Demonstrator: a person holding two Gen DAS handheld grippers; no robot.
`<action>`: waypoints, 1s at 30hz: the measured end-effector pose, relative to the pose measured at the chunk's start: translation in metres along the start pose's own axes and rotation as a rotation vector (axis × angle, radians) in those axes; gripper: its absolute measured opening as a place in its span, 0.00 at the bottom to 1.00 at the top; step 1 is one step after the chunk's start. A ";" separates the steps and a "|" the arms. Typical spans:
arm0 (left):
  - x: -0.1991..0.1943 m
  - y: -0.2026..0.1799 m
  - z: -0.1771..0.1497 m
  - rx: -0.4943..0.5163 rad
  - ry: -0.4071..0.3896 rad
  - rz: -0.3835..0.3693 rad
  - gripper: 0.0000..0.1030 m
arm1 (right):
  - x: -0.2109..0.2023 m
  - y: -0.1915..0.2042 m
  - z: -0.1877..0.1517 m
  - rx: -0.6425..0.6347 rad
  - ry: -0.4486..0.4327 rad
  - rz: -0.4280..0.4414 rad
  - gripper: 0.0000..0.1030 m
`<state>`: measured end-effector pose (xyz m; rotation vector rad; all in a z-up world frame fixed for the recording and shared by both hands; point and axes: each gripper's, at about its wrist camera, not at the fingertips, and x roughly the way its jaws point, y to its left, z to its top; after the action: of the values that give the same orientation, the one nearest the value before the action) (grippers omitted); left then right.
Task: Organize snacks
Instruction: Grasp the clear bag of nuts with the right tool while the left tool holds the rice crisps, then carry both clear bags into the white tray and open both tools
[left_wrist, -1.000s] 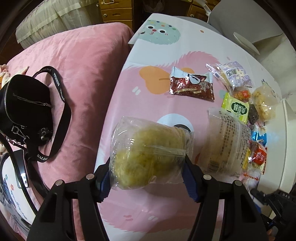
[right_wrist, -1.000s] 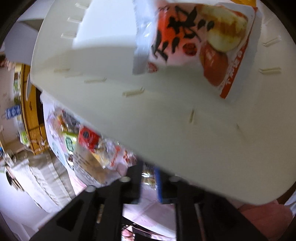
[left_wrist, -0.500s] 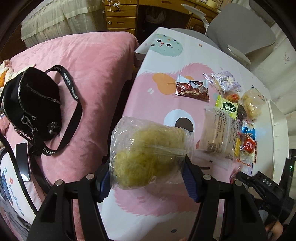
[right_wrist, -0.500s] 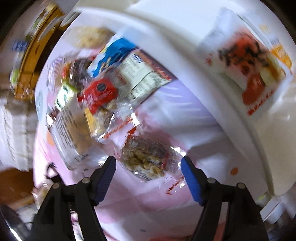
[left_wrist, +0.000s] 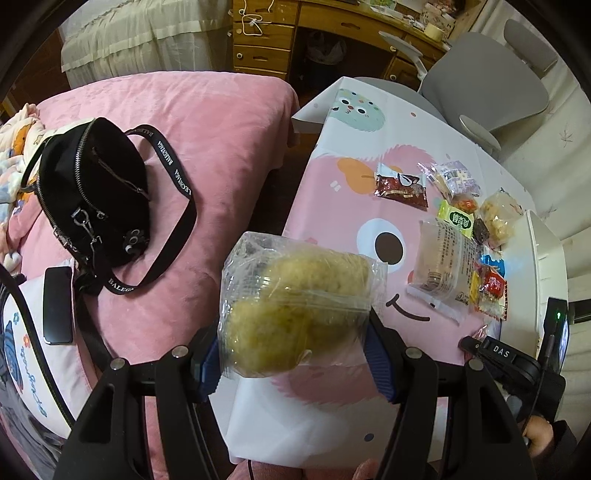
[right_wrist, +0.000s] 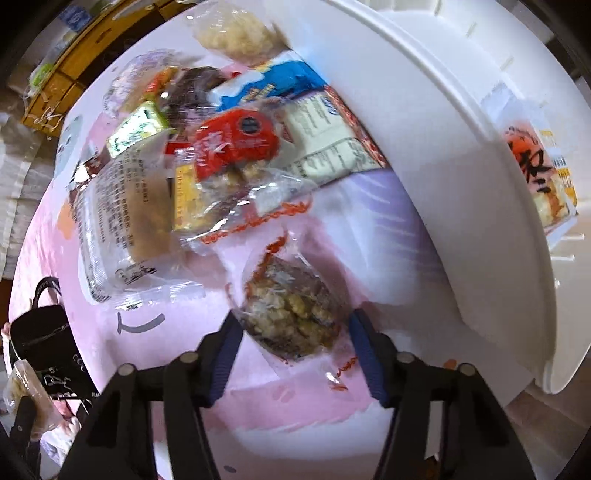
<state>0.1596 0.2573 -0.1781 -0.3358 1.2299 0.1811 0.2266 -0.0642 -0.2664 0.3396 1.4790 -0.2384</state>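
1. Left gripper (left_wrist: 295, 356): clamped on a clear bag of yellow puffed snack (left_wrist: 299, 306); both blue pads press the bag's sides; the bag hangs above the near edge of the pink cartoon tablecloth (left_wrist: 332, 206), clear of its surface.
2. Right gripper (right_wrist: 293, 356): points down at the tablecloth (right_wrist: 332, 398); jaws are closing at about half width; a clear-wrapped nut-and-grain bar (right_wrist: 295, 314) lies between the pads; the left pad sits at the wrapper's edge, the right pad stands just apart from it; no firm grip shows.
3. White tray (right_wrist: 461, 166): sits at the edge of the tablecloth, just beside the bar; one orange-and-white printed packet (right_wrist: 535, 177) lies inside it.
4. Snack pile (right_wrist: 229, 147): lies on the tablecloth against the tray's rim; it includes a red-labelled packet, a blue packet, a green packet and a large clear bag with printed text (left_wrist: 443, 262); the items overlap.
5. Brown packet (left_wrist: 400, 186): lies alone on the tablecloth, farther from the tray than the pile.
6. Black shoulder bag (left_wrist: 92, 192): rests on a pink blanket (left_wrist: 203, 122), well apart from the tray, across the tablecloth's far side edge.
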 end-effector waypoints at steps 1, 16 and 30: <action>-0.002 0.001 -0.003 0.004 -0.003 -0.004 0.62 | -0.002 0.001 -0.004 -0.016 -0.011 -0.008 0.50; -0.026 -0.023 -0.034 0.098 -0.030 -0.110 0.62 | -0.027 -0.032 -0.074 -0.023 -0.018 0.057 0.33; -0.047 -0.087 -0.043 0.141 -0.091 -0.243 0.62 | -0.073 -0.061 -0.069 -0.114 -0.044 0.231 0.32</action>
<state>0.1327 0.1631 -0.1329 -0.3472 1.0950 -0.0988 0.1341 -0.0995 -0.2029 0.4067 1.3901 0.0234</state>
